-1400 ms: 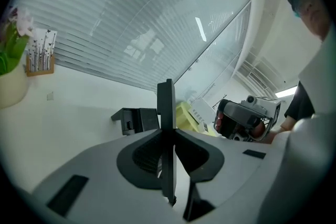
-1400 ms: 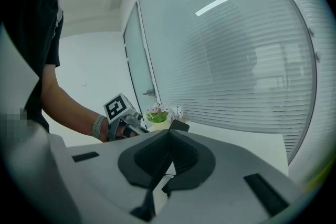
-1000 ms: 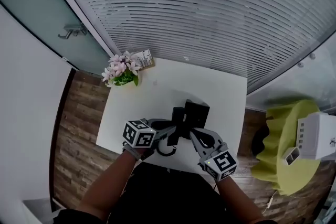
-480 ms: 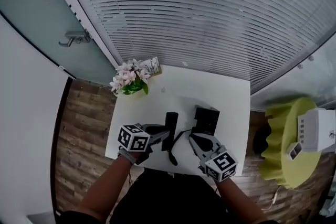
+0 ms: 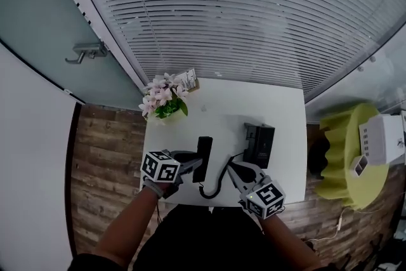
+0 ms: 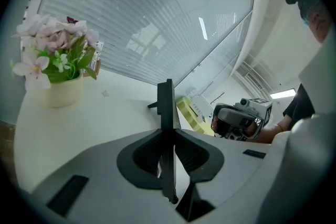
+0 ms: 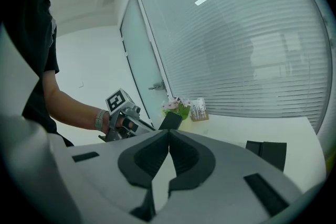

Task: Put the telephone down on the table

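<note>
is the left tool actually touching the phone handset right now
Touching. The left gripper view shows the left tool with its jaws closed on the black handset, pressing against both its flat sides with no gap.

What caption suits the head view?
Left gripper grips the black handset; the base lies on the white table near the right gripper.

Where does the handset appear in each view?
Head view: handset lower centre, left of the base.
Left gripper view: centre, upright between the left tongs.
Right gripper view: near centre, small, below the flowers.
Shared landmark: the flowers.
</note>
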`<state>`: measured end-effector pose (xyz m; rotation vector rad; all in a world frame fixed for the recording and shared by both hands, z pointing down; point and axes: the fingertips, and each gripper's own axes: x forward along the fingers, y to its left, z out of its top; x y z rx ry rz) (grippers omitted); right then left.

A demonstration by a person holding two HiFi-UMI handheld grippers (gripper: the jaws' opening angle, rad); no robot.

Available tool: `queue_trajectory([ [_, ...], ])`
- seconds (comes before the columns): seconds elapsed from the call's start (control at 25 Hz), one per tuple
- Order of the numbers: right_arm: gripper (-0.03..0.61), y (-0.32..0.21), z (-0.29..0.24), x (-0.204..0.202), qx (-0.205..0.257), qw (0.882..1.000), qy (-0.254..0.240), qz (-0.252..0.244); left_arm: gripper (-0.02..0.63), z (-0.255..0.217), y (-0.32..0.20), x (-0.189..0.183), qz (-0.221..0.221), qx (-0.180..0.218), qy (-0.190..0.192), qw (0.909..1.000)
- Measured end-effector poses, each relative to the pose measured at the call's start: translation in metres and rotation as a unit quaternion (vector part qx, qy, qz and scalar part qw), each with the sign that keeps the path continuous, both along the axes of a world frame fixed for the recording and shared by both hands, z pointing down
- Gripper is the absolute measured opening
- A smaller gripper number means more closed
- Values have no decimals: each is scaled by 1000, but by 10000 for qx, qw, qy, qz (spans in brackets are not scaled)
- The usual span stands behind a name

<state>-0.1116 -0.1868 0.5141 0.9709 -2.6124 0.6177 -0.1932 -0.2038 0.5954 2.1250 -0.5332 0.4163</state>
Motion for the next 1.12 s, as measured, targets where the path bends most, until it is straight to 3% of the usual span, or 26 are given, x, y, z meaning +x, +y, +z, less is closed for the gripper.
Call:
queue_trajectory([
  [0.32,23,1,17,-44,-141,9998,46,98,77,35,7,-50,10,-272,-231,9994],
  [0.8,23,7,39,-125,-320,9991,38,-288,77,76,7,-122,-206,-512,-704,9960],
  [1.12,23,-1,64,-170,-433,9968,302,-608,77,93,-3,-145,-421,-808,-641,9938],
])
